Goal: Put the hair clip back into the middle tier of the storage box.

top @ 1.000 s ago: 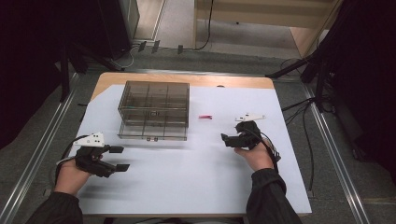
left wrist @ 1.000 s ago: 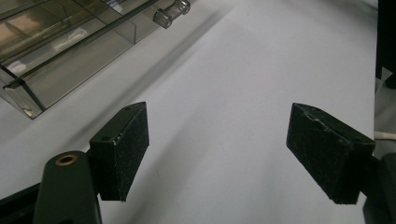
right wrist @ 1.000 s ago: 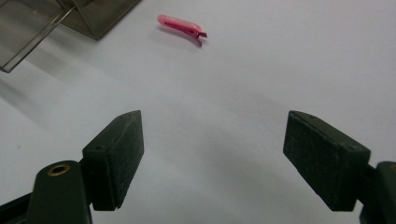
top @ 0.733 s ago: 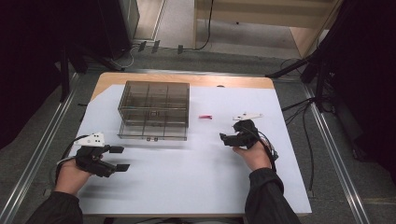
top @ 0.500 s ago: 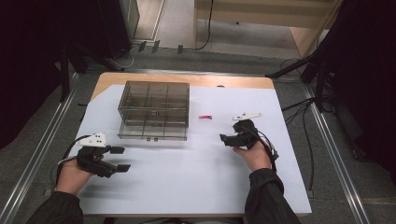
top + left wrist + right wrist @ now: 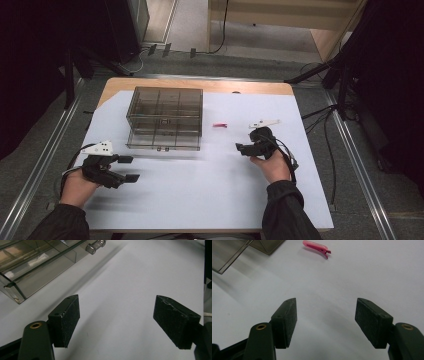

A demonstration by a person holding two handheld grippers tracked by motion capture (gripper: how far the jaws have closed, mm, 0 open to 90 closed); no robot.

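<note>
Right gripper [image 6: 243,148] w/ jaws apart, just been closing a bit, nothing btwn them, aimed at pink clip [image 6: 316,246] near clear box [image 6: 165,118]; left gripper [image 6: 128,169] jaws wide apart.

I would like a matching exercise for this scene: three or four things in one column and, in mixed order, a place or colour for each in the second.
Things:
1. clear box
2. hair clip
3. left hand-held gripper
4. right hand-held gripper

Descriptions:
A. pink, lying on the white sheet
B. near corner of the table, on the box's side
C. smoky and see-through, with compartments
D. just on the near side of the clip

Pairs: 1-C, 2-A, 3-B, 4-D
</note>
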